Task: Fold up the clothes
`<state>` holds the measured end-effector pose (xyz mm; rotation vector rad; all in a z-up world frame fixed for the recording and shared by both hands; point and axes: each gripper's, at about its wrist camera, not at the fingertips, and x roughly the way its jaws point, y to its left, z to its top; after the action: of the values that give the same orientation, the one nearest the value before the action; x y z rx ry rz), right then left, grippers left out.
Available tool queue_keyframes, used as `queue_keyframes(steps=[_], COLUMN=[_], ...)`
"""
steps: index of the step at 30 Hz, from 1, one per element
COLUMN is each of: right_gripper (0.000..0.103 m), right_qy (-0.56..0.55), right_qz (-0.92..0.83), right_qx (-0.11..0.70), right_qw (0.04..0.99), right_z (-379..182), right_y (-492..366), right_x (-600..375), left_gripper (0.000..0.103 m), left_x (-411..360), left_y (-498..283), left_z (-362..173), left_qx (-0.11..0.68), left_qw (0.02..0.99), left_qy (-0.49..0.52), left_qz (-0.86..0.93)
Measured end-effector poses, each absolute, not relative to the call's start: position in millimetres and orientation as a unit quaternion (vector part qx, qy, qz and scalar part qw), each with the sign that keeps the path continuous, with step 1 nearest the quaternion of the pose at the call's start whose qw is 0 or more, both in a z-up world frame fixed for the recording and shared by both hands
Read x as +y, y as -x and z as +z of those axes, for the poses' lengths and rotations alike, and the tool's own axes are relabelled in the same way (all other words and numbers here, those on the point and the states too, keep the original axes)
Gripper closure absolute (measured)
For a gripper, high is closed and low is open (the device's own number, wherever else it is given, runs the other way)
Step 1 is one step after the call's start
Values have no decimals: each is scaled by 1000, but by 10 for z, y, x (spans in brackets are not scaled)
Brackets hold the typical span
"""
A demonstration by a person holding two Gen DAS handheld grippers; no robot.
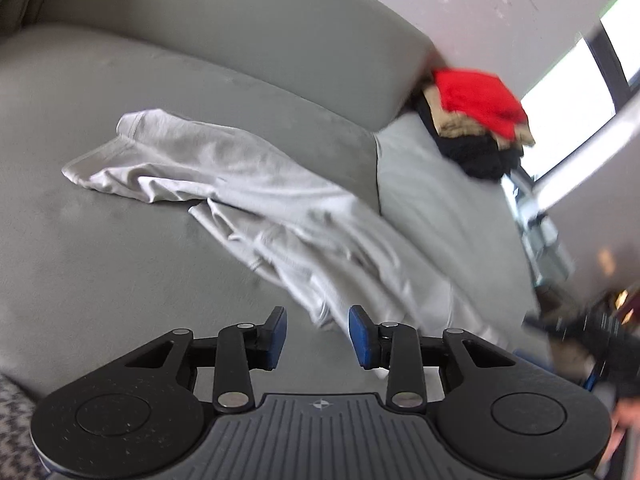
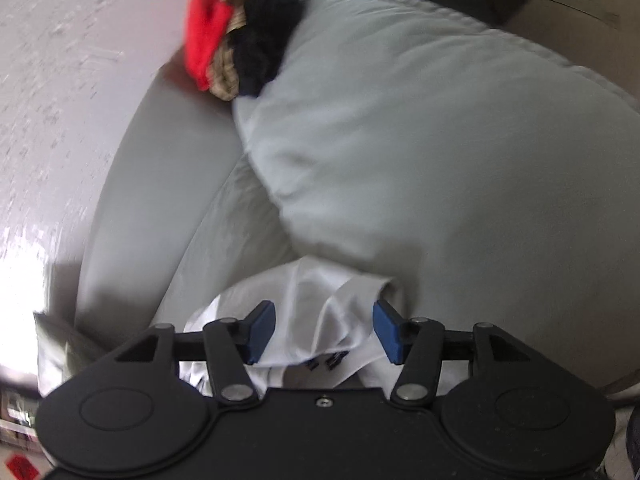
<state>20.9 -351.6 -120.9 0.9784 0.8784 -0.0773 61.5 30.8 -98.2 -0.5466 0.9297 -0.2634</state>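
In the left wrist view, the grey sofa (image 1: 100, 248) fills the left and centre of the frame, and a pale grey garment (image 1: 256, 204) lies crumpled across its seat, running from a loose end at centre left down toward the lower middle. It is rumpled and twisted, with no clean fold in it — so by my judgement this piece is not yet folded. At the bottom centre the left gripper (image 1: 317, 334) has its jaws partly apart with nothing between them; the garment's lower edge sits just beyond the right pad. Toward the upper right, a stack of clothes (image 1: 478, 120) with a red piece on top rests at the far end of the sofa, which looks like work already done, though blur hides how neatly.

In the right wrist view, the same stack of clothes (image 2: 236, 28) shows at upper centre-left, beside a large pale cushion (image 2: 460, 140) filling the centre and right. At the bottom centre the right gripper (image 2: 324, 332) stands open — the garment (image 2: 320, 304) bunches between its pads, which do not press on it
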Motion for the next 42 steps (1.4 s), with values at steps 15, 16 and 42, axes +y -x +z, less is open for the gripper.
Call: queue_keyframes(steps=[15,16,42], right_gripper=[48,48,48], right_qy=[-447,-447,-407], right_qz=[26,26,-55], right_qx=[422,421,389], right_qw=[789,789,825], right_z=[-1208,-1210,-1164], right_y=[-185,-183,-29], right_x=[-3229,-3238,-3495], left_gripper=[74,74,101], left_x=[805,812,399], left_y=[-1152,-1163,-1510], left_z=[-1545,-1569,-1523], left_qx=[458,459,483], left_qw=[764,762,810], left_qy=[447,449,299], left_qz=[-83,-83,-145])
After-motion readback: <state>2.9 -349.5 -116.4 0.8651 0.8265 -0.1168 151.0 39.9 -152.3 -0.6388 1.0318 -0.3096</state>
